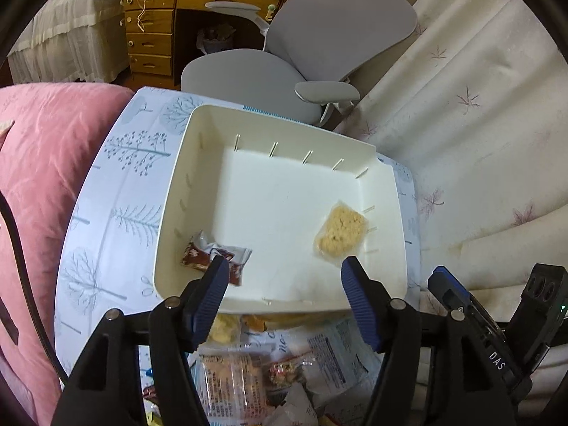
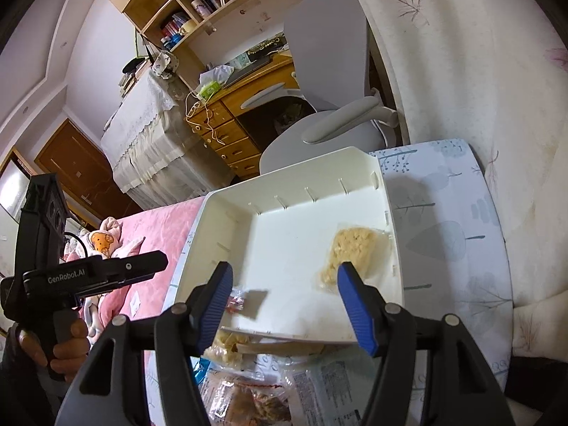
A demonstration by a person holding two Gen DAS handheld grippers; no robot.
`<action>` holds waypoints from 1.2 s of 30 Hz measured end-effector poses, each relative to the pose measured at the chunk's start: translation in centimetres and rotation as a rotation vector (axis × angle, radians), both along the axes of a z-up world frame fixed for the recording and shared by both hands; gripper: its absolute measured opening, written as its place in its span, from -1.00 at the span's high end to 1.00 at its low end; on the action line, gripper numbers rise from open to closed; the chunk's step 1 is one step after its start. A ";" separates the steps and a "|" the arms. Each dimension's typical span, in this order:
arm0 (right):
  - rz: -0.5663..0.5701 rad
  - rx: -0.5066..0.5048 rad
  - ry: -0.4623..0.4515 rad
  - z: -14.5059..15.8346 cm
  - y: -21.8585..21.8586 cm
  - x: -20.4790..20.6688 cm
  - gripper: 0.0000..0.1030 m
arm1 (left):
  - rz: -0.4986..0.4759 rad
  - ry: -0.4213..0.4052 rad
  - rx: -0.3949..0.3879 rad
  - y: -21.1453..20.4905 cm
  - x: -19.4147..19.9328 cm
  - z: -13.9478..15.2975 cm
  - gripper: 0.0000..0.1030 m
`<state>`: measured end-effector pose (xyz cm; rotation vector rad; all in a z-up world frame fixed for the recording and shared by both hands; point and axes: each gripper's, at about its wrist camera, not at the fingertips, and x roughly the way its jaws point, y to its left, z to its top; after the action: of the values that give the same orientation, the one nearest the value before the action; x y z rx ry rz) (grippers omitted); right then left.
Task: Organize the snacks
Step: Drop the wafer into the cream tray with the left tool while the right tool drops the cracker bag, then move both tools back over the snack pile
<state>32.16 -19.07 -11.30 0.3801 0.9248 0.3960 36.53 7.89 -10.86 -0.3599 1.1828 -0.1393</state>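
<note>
Sorting barely begun: white bin [image 1: 184, 191] holds two packets, the pile [image 1: 248, 369] just outside its near wall remains. Left gripper [image 1: 282, 284] and right gripper [image 2: 284, 291] both spread, empty.

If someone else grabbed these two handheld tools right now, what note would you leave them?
Left tool: open, empty, hovering over the near edge of the white bin.
Right tool: open, empty, also above the bin's near edge.
Done: two snacks are in the bin, a beige crumbly pack at the right side and a red-brown wrapped snack at the near left.
Left: a pile of wrapped snacks sits on the tree-print board just in front of the bin. Pick them up one at a time and move them in.
</note>
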 end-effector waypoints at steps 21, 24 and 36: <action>-0.102 -0.043 0.064 2.3 3.2 -10.5 -0.46 | -0.091 -0.003 -0.044 3.8 -10.5 1.7 -0.25; -0.145 -0.053 0.060 2.8 4.3 -12.7 -0.48 | -0.146 -0.019 -0.048 5.0 -12.1 2.1 -0.25; -0.360 -0.026 0.080 3.3 9.0 -21.8 -0.55 | -0.369 -0.019 -0.042 9.8 -18.1 1.9 -0.25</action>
<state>10.36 -10.09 -8.05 0.5311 0.9169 0.0394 18.46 17.68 -8.99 -0.1729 1.2195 -0.4878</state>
